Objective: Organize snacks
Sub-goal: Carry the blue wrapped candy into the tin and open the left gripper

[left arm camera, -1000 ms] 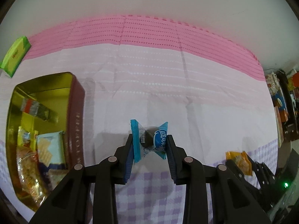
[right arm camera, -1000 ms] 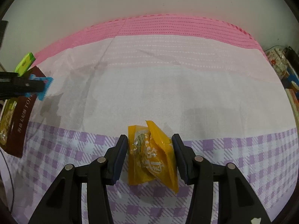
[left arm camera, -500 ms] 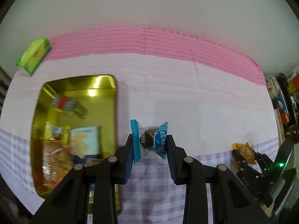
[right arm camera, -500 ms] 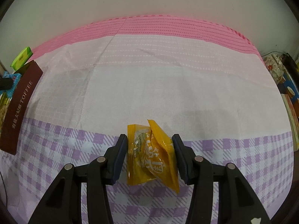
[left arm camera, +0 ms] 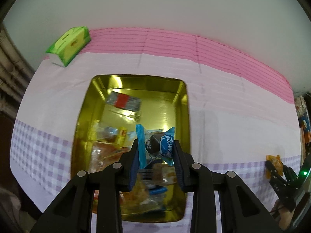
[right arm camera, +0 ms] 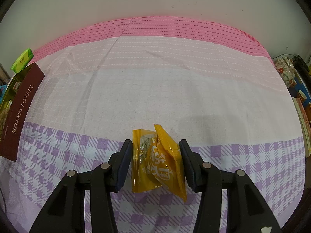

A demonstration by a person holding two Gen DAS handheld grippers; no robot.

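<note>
Gold tin point(left arm camera: 182, 104): left gripper point(left arm camera: 156, 155) above it, fingers clamped on blue candy point(left arm camera: 155, 145); right gripper point(right arm camera: 155, 155), well right of tin, fingers clamped on orange packet point(right arm camera: 157, 159).

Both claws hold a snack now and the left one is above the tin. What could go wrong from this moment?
1. The left claw pinches the blue-wrapped candy by its wrapper only; it may slip or twist out early.
2. The near end of the gold tin is already piled with snacks, so a candy dropped there could bounce or slide over the rim.
3. The orange snack packet sits crooked in the right claw, one corner hanging low, so it could slip out when carried.
</note>
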